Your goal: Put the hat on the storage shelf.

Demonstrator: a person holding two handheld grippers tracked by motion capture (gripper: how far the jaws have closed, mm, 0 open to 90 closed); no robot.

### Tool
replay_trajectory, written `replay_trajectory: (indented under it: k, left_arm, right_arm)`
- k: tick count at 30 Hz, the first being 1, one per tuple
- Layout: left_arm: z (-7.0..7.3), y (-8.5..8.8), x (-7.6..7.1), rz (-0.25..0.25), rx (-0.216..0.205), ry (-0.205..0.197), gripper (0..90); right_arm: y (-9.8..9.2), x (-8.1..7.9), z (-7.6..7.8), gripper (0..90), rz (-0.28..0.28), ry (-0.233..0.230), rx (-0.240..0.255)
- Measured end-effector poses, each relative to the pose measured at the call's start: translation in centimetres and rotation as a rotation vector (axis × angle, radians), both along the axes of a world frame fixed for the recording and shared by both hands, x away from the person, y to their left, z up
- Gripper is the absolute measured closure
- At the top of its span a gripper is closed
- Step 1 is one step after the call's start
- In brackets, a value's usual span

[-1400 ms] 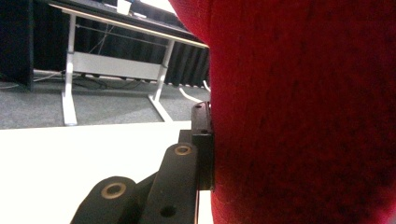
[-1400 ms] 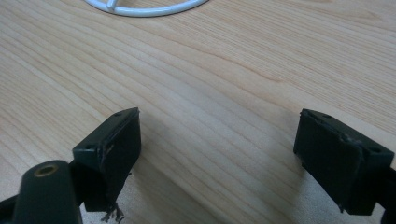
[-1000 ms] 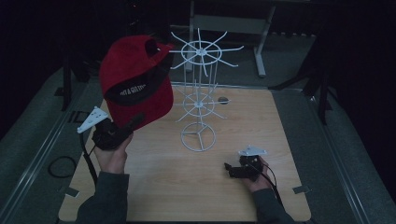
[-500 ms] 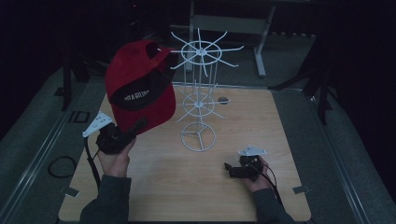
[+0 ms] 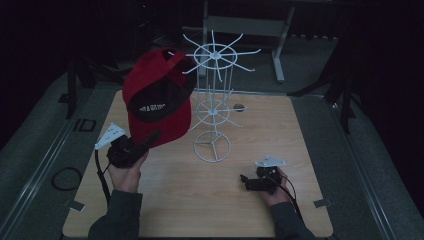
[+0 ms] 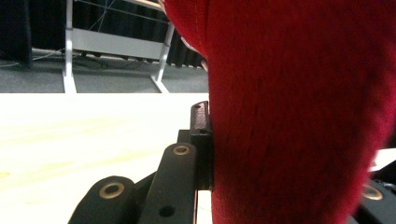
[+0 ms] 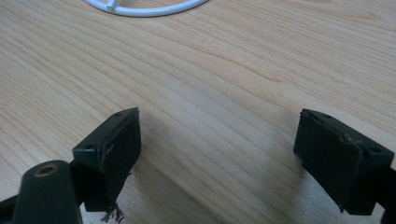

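1. Where the grey floor meets the surface [image 5: 165,200] at far left, a black cable loop [image 5: 64,178] lies on the floor, and a small tape tab [image 5: 76,205] sits near the surface's left corner.
2. At the left, the left gripper [image 5: 142,142] is held up off the surface in a hand [image 5: 125,170], its grey plate [image 5: 110,135] on top; its fingers [image 6: 201,135] pinch the brim of a red cap [image 5: 157,102].
3. From the left gripper view, the cap [image 6: 299,112] hangs close before the lens and hides the right half of the scene, the far finger with it; a grey frame [image 6: 116,44] stands beyond the surface's far edge.
4. Seen from above, the cap's open underside faces the camera, and its top edge is just beside the upper arms of a white wire rack [image 5: 214,100], partly covering the arms on that side.
5. Mid-surface, the rack rises from a ring base [image 5: 212,147]; a small dark disc [image 5: 239,107] lies behind it to the right.
6. Right of the rack, the right gripper [image 5: 246,181] rests low over the surface in a hand [image 5: 275,190], well apart from the base.
7. Its fingers [image 7: 109,149] are spread wide over bare wood, with the base's rim [image 7: 144,8] at the top of the right gripper view.
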State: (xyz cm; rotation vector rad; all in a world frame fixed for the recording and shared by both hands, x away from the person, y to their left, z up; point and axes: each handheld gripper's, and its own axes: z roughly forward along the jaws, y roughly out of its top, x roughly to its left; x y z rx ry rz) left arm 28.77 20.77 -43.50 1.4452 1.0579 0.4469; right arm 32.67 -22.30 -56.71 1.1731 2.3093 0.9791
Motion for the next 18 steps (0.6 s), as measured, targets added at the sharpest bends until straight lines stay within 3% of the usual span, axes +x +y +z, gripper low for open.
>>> replay_trajectory:
  k: [18]
  left_arm:
    - [-1.2, -0.5, 0.1, -0.001, 0.061, 0.026, 82.2]
  right_arm:
    - [0.0, 0.0, 0.0, 14.7, 0.0, 0.002, 0.0]
